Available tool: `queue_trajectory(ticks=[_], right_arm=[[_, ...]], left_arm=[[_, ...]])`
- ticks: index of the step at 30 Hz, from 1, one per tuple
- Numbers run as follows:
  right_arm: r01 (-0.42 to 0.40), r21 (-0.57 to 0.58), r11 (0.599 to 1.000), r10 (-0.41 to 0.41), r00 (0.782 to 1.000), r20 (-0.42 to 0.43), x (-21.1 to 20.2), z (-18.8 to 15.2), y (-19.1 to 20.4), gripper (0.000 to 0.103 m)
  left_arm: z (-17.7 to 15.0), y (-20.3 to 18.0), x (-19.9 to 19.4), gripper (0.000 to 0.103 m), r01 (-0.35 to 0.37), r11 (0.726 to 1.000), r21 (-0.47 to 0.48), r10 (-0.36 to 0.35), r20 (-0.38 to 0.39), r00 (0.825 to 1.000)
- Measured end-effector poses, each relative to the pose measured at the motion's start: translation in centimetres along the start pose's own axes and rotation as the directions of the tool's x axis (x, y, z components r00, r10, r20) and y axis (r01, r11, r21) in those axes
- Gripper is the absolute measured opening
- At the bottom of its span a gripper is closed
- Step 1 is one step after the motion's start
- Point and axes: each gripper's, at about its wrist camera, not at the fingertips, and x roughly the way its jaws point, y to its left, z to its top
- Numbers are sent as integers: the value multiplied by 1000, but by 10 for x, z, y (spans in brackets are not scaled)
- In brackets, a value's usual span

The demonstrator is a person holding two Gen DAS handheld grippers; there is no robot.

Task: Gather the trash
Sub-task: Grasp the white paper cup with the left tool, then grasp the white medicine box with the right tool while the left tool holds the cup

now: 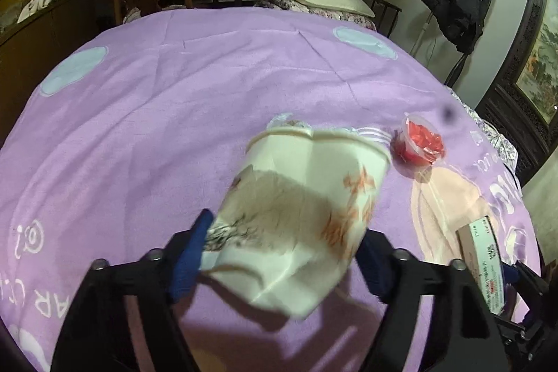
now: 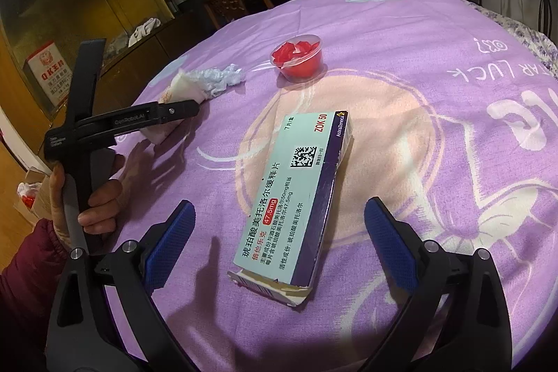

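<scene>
On the bed covered by a purple printed fleece blanket (image 2: 401,33), several pieces of trash were distributed. The left claw (image 1: 282,253) was closed on a crumpled white paper cup with orange and black printing (image 1: 300,215), gripping it near its base and holding it tilted, with the rim facing away from the camera. The right claw (image 2: 279,243) stood wide apart and held nothing; it was positioned over the near end of a flat teal-and-navy cardboard medicine box (image 2: 296,197), which lay on the blanket between the blue finger pads without visible contact. Beyond the box sat a small clear plastic tub filled with red scraps (image 2: 298,58), upright and untouched. A wad of pale blue crumpled plastic wrap (image 2: 221,77) lay to its left, just beyond the cup. No bin or bag was identifiable in either view. Progress was judged early: one item was in hand, while the box, the tub and the wrap remained to be collected.
</scene>
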Motion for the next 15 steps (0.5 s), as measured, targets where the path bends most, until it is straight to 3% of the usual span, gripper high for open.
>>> queue_trajectory(ticks=[3,6,9,11,13,15], right_arm=[[30,-15,999,-30,1000,4,1,0,3,92],[56,-25,998,-55,998,9,2,-1,6,82],[70,-22,997,-69,997,16,1,-1,6,70],[69,-20,997,-69,998,14,2,-2,5,55],[67,-18,998,-66,998,13,2,-3,5,46],[63,-20,998,-63,998,19,1,-3,6,44]], left_arm=[[-5,2,-19,68,-17,1000,-15,17,35,999],[-13,3,-41,67,-29,999,-28,31,58,998],[-22,5,-66,67,-45,998,-41,48,80,996],[-30,6,-82,67,-59,997,-46,63,94,994],[-38,7,-98,67,-73,996,-52,78,108,991],[-47,8,-116,67,-90,994,-58,96,122,988]])
